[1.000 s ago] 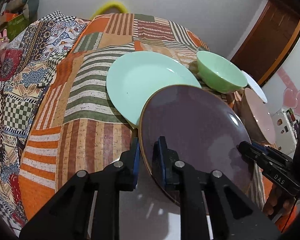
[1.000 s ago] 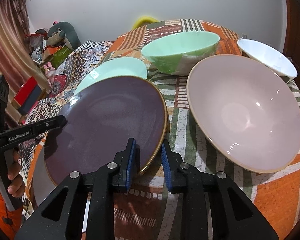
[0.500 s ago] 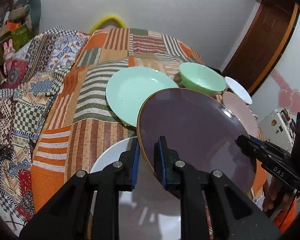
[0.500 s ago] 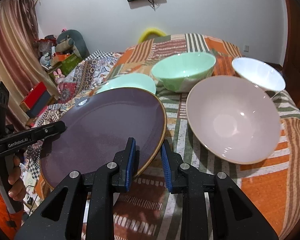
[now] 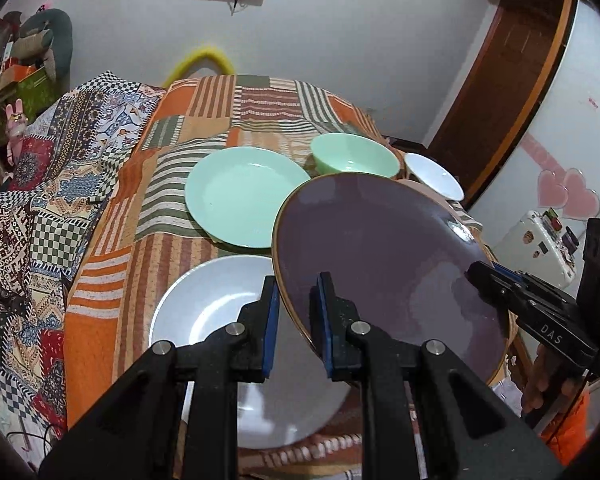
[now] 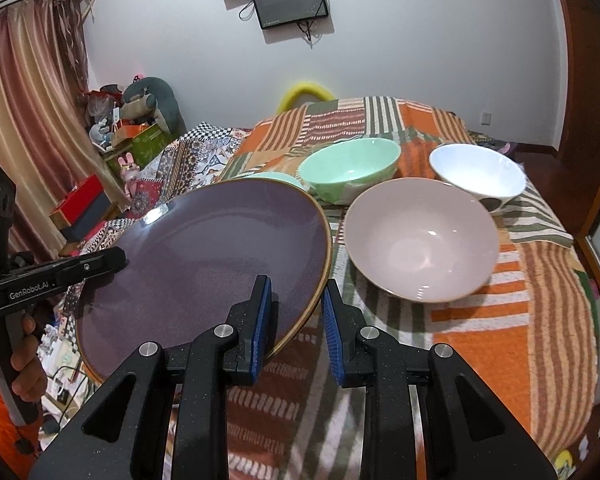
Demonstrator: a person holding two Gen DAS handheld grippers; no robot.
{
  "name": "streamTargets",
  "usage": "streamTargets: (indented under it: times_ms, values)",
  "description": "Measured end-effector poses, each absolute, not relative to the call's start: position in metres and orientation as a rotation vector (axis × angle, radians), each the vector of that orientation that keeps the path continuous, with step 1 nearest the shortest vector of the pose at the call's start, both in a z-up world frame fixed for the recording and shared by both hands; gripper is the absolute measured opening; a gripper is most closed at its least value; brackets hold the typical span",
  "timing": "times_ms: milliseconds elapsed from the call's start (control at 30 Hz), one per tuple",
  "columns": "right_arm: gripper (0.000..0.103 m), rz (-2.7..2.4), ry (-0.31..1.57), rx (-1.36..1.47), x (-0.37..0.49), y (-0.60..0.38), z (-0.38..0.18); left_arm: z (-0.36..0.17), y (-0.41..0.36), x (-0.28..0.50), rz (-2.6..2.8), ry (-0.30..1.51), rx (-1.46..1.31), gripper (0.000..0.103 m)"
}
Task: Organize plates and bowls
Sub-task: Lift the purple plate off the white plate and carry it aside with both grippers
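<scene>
A purple plate with a brown rim [image 5: 380, 264] hangs tilted above the bed, held from two sides. My left gripper [image 5: 294, 292] is shut on its near left rim. My right gripper [image 6: 296, 292] is shut on the opposite rim and shows at the right of the left wrist view [image 5: 484, 276]. Under the purple plate a white plate [image 5: 212, 308] lies on the striped blanket. Behind it are a mint plate [image 5: 244, 196] and a mint bowl [image 6: 348, 168]. A pink bowl [image 6: 420, 240] and a white bowl [image 6: 476, 172] stand to the right.
The dishes rest on an orange striped patchwork blanket [image 5: 112, 280] over a bed. A checked quilt [image 5: 28, 208] covers the left side. A shelf of toys [image 6: 136, 120] stands by the curtain. A wooden door [image 5: 500, 92] is at the right.
Both grippers have raised the purple plate off the bed. The white plate under it has come into sight, and the other dishes look farther off.
</scene>
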State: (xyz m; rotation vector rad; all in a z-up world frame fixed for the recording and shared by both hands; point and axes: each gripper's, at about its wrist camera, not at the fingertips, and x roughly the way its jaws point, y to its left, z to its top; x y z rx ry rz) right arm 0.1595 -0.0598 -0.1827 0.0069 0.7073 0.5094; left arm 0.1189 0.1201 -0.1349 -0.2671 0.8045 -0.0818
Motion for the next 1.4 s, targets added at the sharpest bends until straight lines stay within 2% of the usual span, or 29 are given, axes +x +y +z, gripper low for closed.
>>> streamTargets:
  times_ms: [733, 1400]
  values:
    - [0.023, 0.480, 0.776, 0.016, 0.131, -0.118, -0.217, -0.170, 0.063, 0.096, -0.132, 0.932, -0.255, 0.019]
    - [0.023, 0.386, 0.853, 0.042, 0.138, -0.155, -0.251, -0.217, 0.018, 0.134, -0.182, 1.055, -0.218, 0.019]
